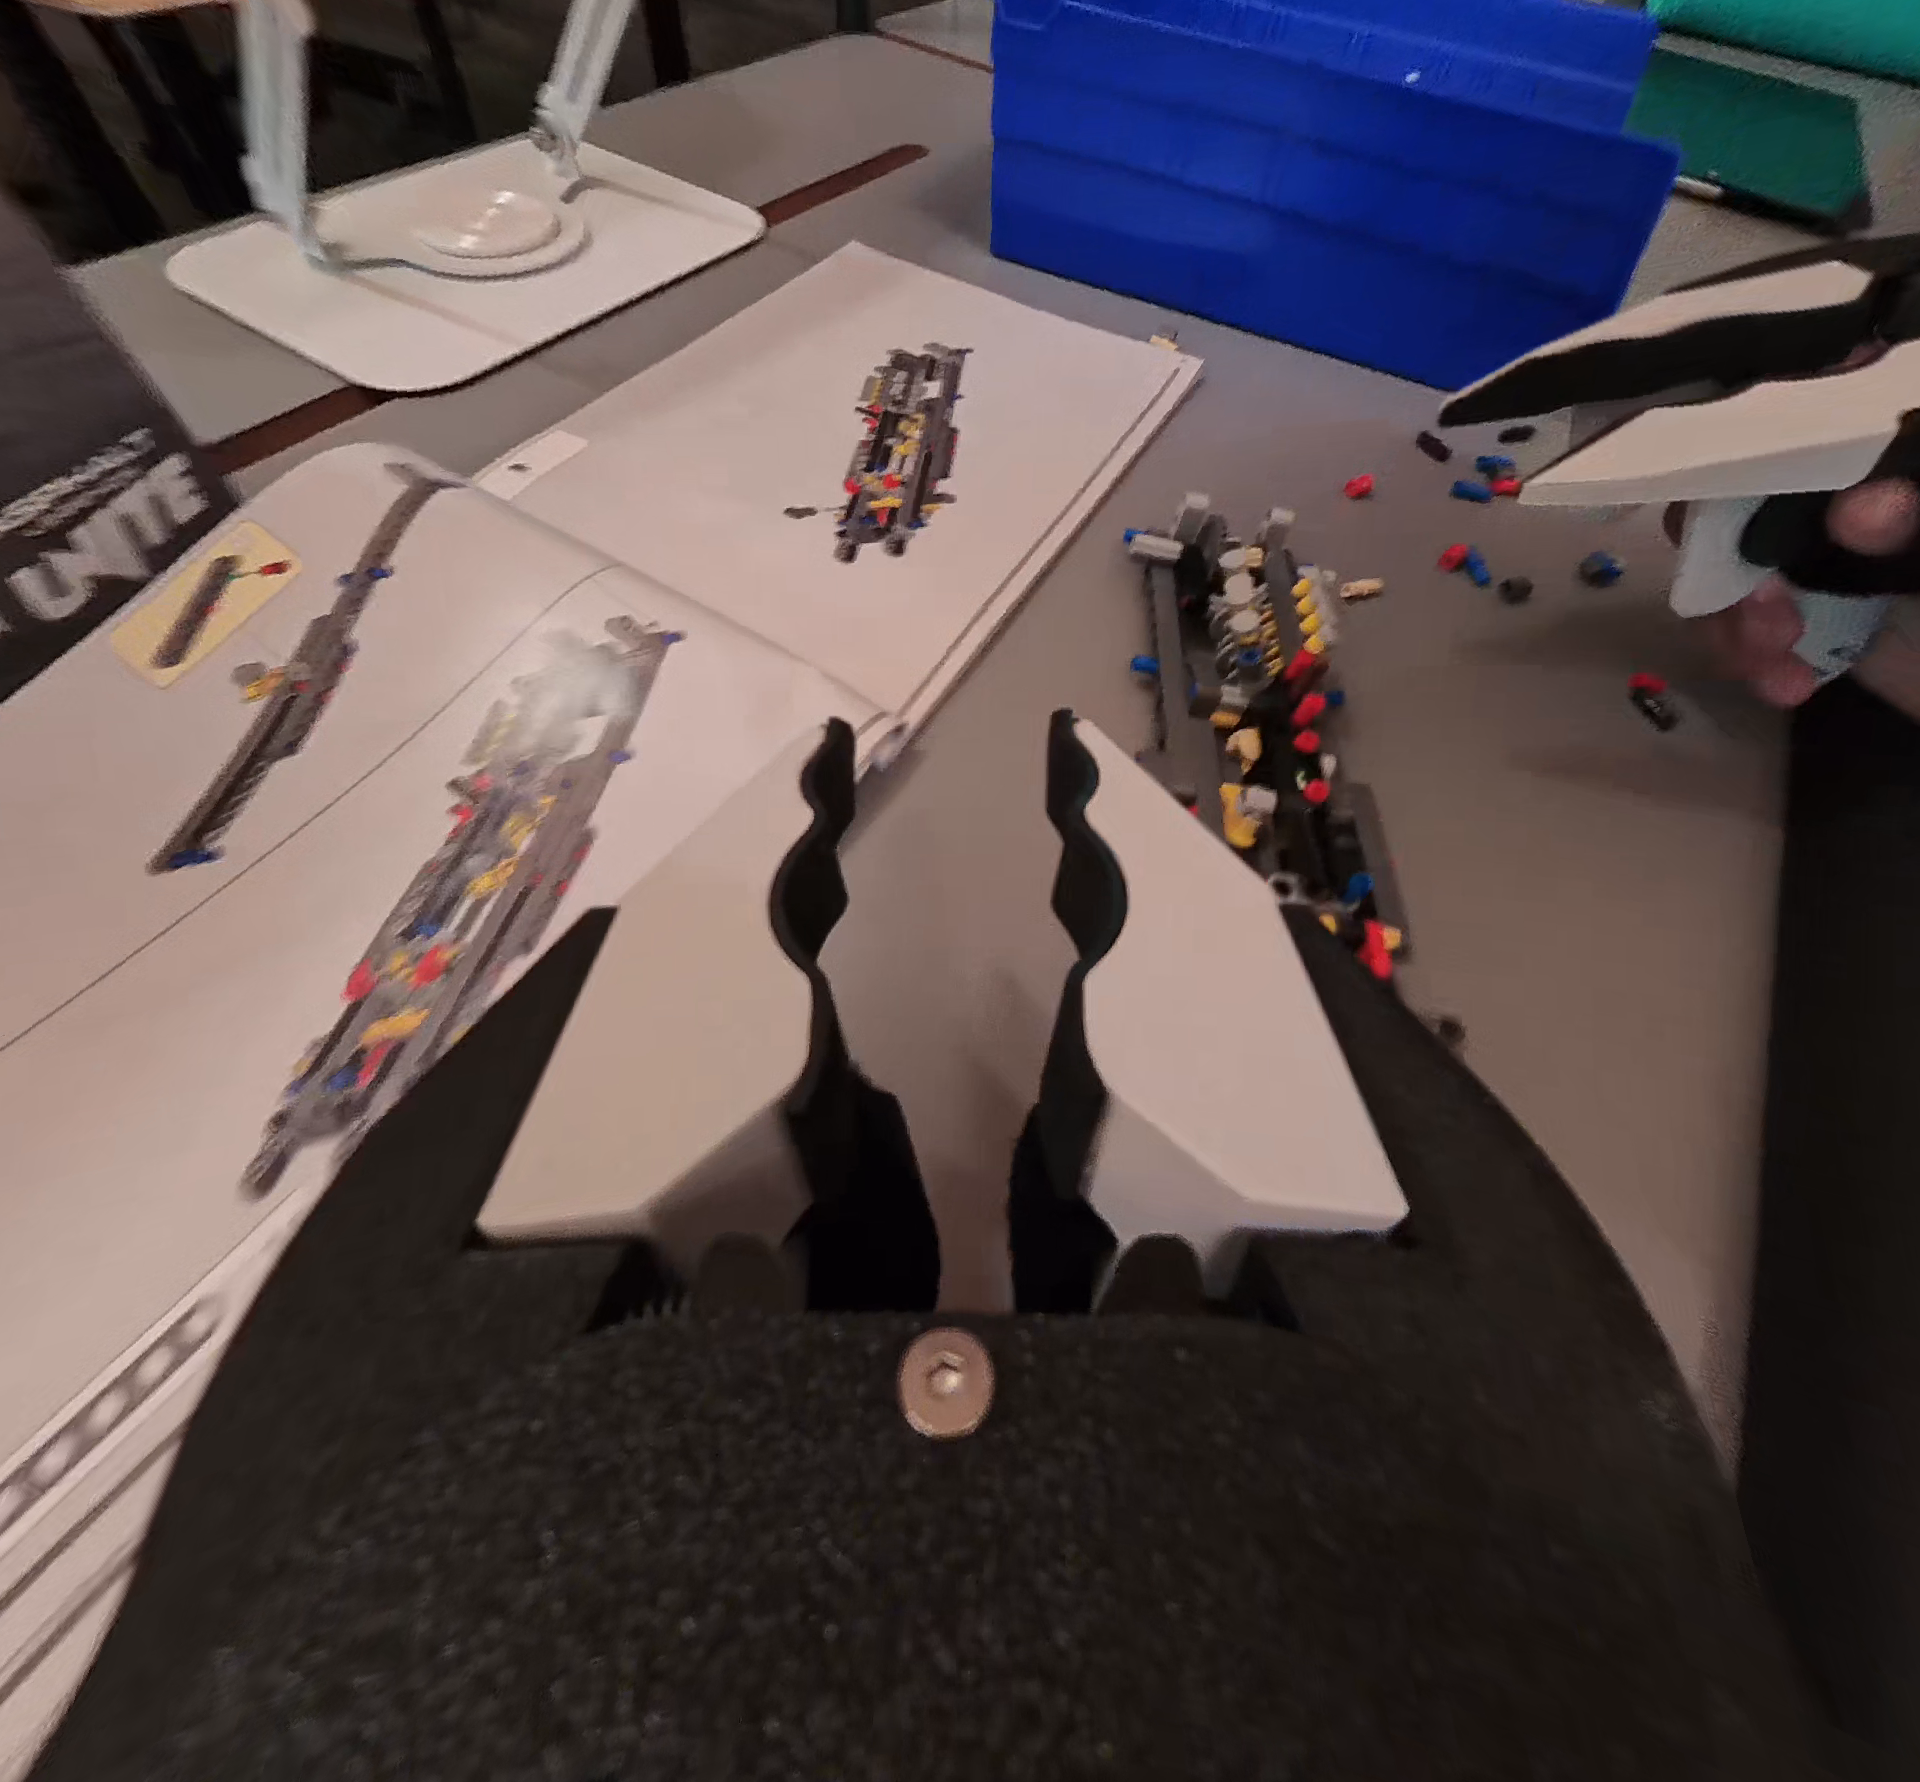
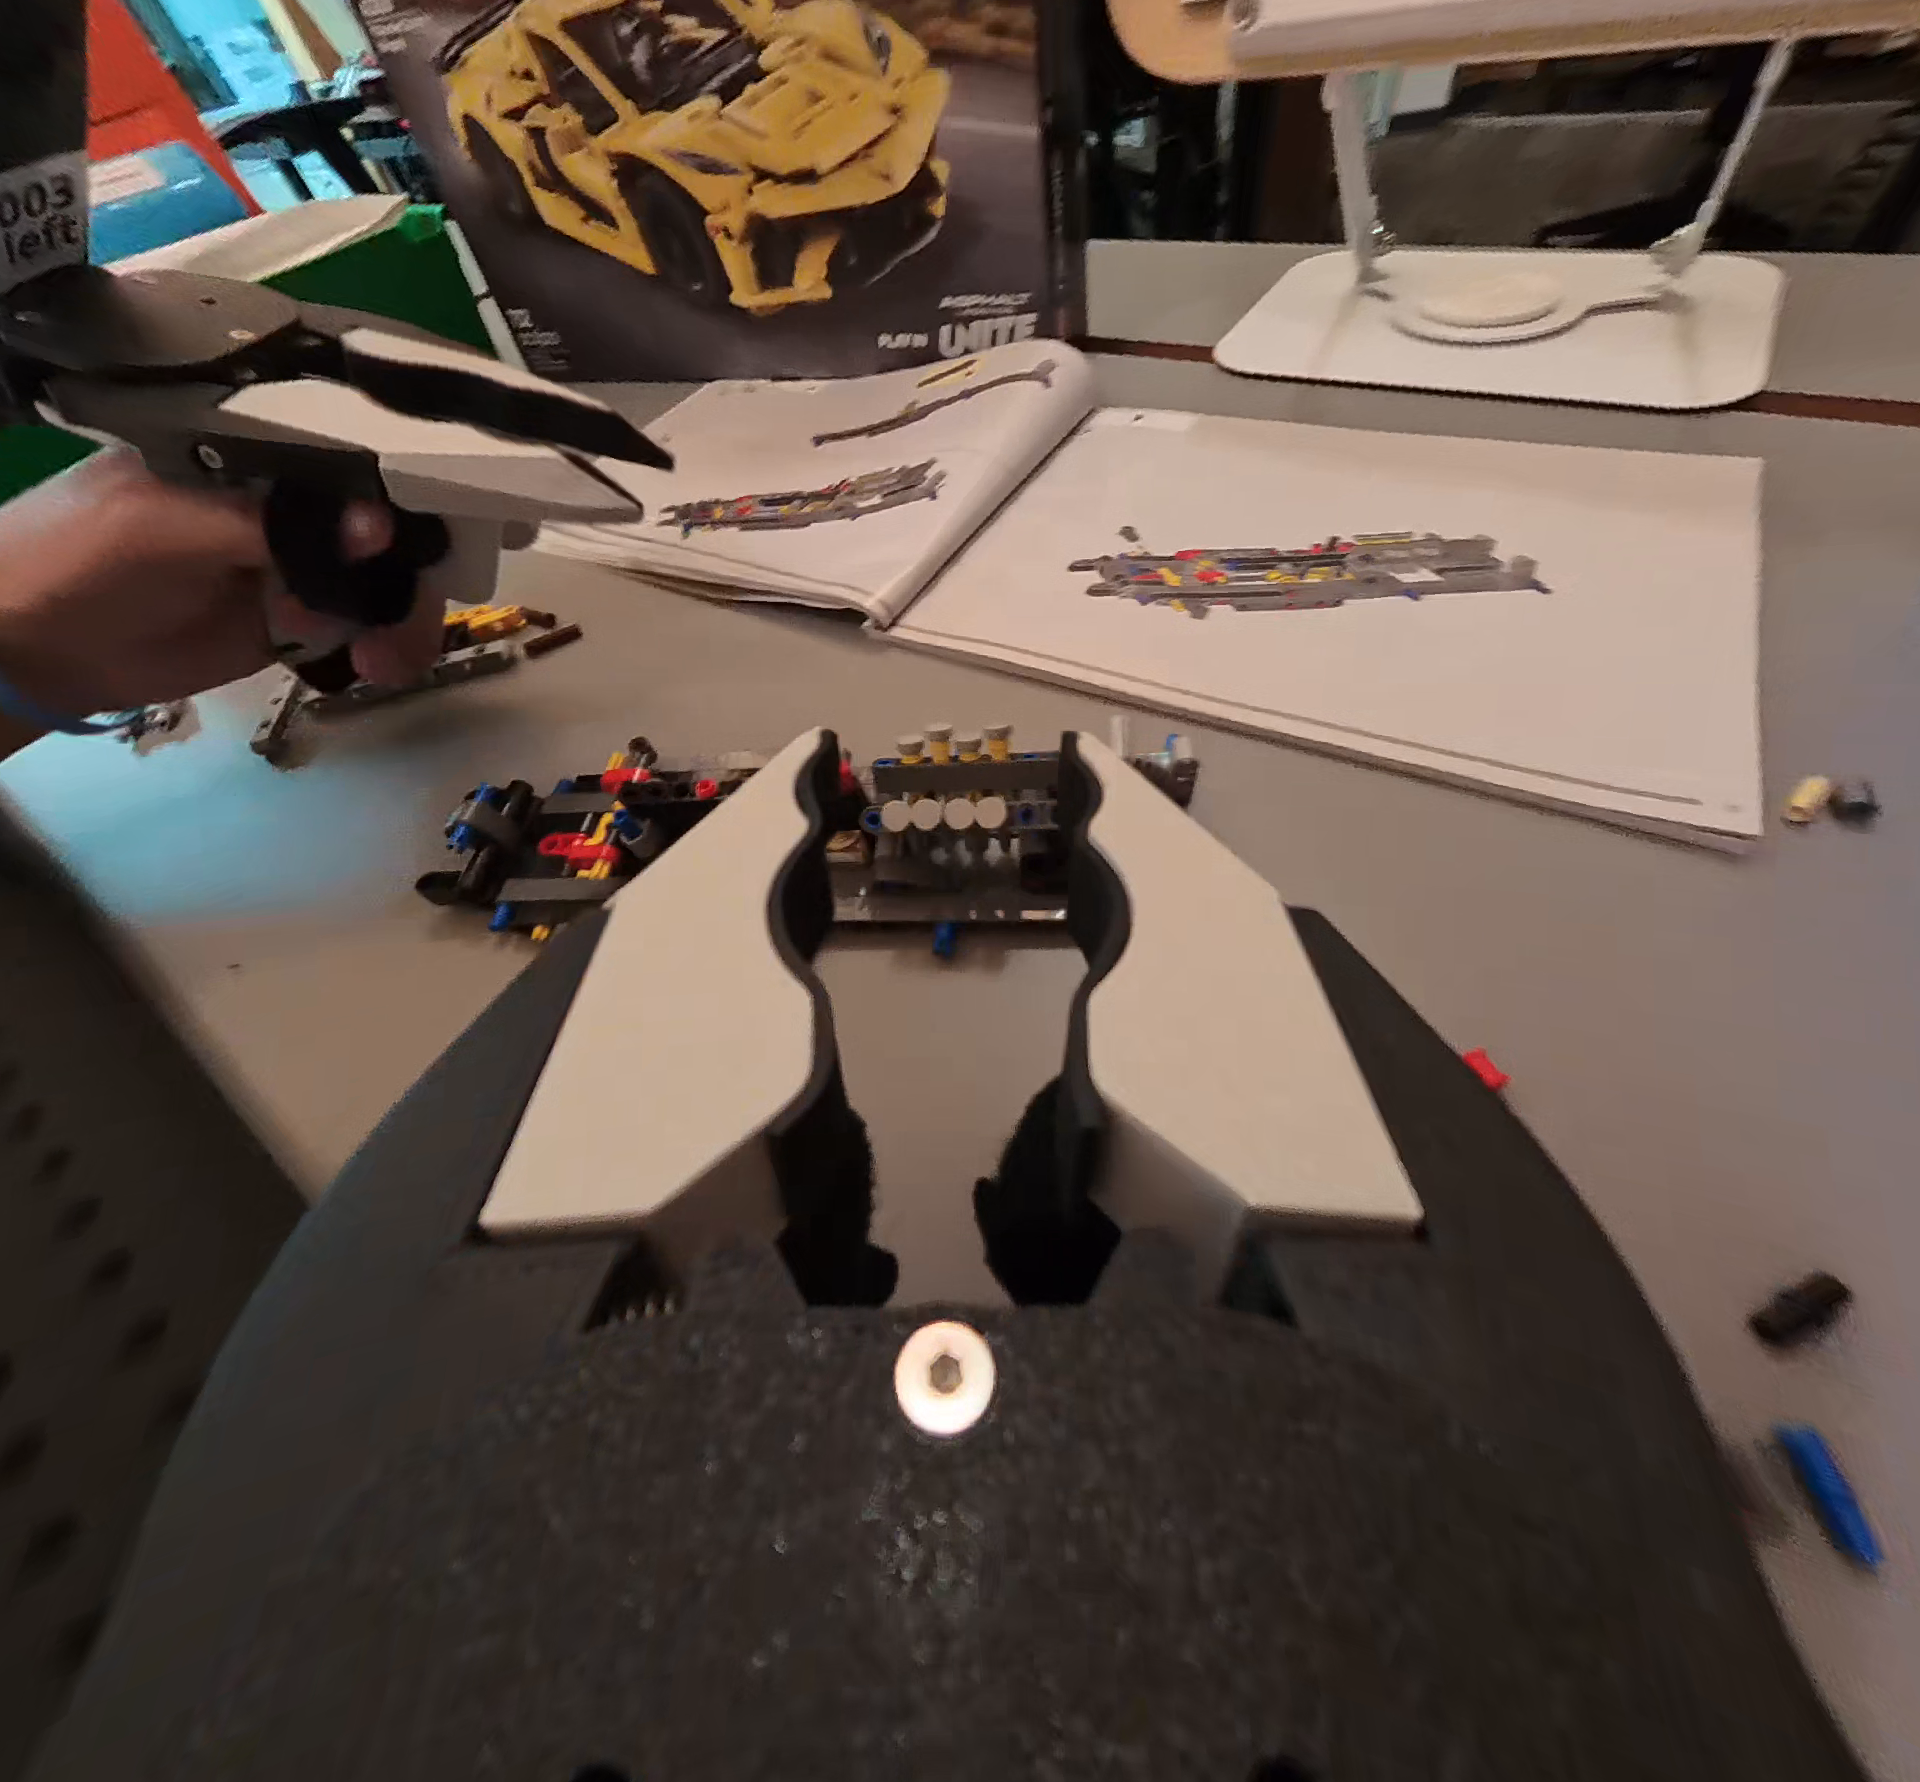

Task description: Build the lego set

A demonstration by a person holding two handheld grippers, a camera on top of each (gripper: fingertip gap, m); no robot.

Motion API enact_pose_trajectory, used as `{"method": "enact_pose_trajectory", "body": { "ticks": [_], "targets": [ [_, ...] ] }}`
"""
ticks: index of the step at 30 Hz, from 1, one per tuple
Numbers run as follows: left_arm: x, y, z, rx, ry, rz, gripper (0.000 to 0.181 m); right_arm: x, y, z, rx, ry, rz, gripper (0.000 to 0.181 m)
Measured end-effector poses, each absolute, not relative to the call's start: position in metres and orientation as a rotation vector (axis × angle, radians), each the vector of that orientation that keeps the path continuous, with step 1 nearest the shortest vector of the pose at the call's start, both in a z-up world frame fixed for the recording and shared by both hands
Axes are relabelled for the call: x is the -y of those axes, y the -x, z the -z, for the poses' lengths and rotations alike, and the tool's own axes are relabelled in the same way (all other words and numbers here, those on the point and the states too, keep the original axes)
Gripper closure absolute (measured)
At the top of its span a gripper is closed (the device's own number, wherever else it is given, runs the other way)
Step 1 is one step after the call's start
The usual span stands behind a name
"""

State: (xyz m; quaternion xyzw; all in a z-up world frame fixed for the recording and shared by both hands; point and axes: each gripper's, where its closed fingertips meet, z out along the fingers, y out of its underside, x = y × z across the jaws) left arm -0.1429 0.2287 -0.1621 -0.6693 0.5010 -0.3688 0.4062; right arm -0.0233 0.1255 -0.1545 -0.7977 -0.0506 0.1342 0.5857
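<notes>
Grey chassis assembly [image 2: 831, 828] lies on the table [image 2: 1455, 953] just ahead of the released, empty right tool [image 2: 943, 756]; the left tool [image 1: 945, 730] is likewise released. Protruding pins could be dislodged by a careless approach.

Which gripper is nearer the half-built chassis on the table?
Right. The right gripper points straight at the chassis, fingers framing it. The left gripper hovers beside it, over the instruction booklet's edge.

Workshop: grey table [image 1: 1558, 797], blue bin [image 1: 1320, 174]
</notes>
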Motion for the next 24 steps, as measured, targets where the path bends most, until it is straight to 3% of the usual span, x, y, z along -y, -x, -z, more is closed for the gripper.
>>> {"method": "enact_pose_trajectory", "body": {
  "ticks": [2, 7, 14, 24],
  "targets": [
    [-0.218, 0.114, 0.163, -1.362, 1.715, 0.953, 0.125, -0.122, 0.015, 0.144, 0.108, 1.828, -0.276, 0.148],
    [-0.21, 0.009, 0.157, -1.604, 1.723, 0.835, 0.118, -0.12, 0.021, 0.146, 0.126, 1.816, -0.349, 0.153],
    [-0.204, -0.123, 0.199, -1.841, 1.693, 0.619, 0.113, -0.114, 0.015, 0.137, 0.069, 1.764, -0.455, 0.157],
    [-0.212, -0.15, 0.23, -1.893, 1.698, 0.538, 0.115, -0.109, 0.01, 0.13, -0.024, 1.69, -0.687, 0.155]
  ]
}}
